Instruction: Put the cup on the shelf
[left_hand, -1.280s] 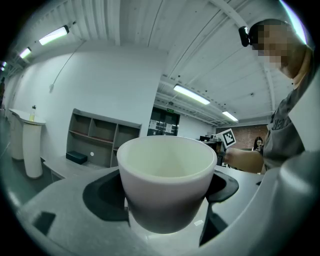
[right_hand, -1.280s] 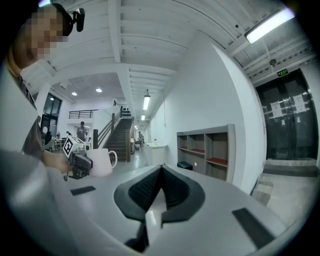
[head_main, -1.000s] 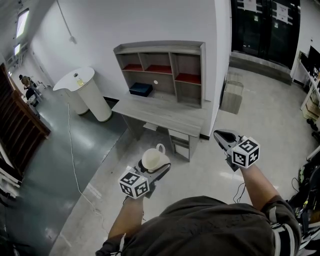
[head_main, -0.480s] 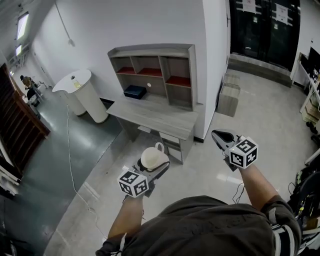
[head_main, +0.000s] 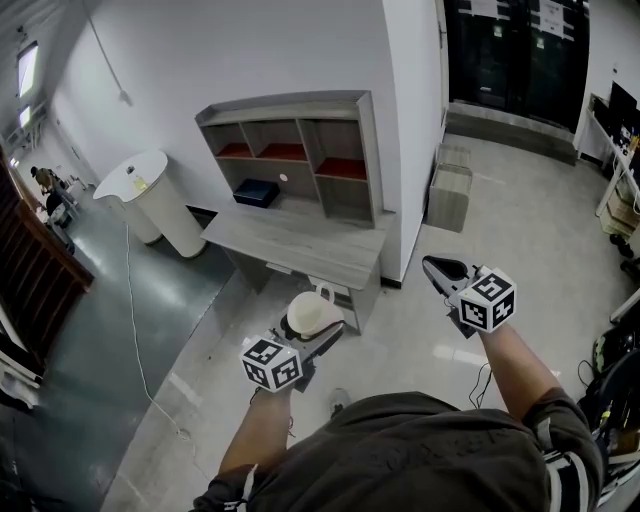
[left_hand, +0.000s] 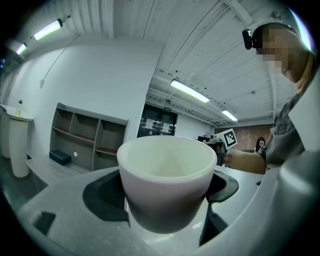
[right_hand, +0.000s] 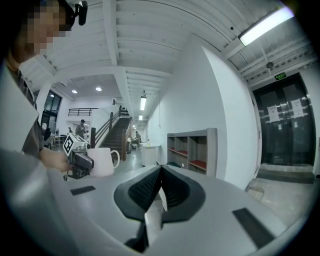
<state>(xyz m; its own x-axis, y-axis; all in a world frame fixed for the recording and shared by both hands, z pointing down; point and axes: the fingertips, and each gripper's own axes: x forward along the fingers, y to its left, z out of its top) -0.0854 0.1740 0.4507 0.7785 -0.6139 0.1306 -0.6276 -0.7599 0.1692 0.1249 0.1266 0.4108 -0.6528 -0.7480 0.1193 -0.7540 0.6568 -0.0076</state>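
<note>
Since the cup (left_hand: 167, 170) sits upright with only its lower part clamped between the left gripper's (head_main: 322, 335) fingers (left_hand: 102, 197), my main worry is a slip or a tilt: it hangs over bare floor, well short of the shelf (head_main: 290, 150), so a loose hold or a rolled wrist on the way in would likely drop it onto a hard surface. Its handle seems to point ahead, toward the shelf, and I judge that it could knock a divider or the top board if I drive in without lining up on one cubby. The cubbies look narrow for cup and fingers together, so scraping a side wall is another risk. On the approach the counter (head_main: 300, 240) below the shelf is mostly bare, with a dark box (head_main: 256, 193) at the back left that I would keep away from. A wall corner (head_main: 410, 150) stands just beside the shelf's right end, which limits any swing from that side; the left is roomier, with a white stand (head_main: 150, 200) well apart and a cable (head_main: 135, 330) lying on the floor. My right gripper (right_hand: 159, 192) is clenched on nothing, off to the right, out of the way.
</note>
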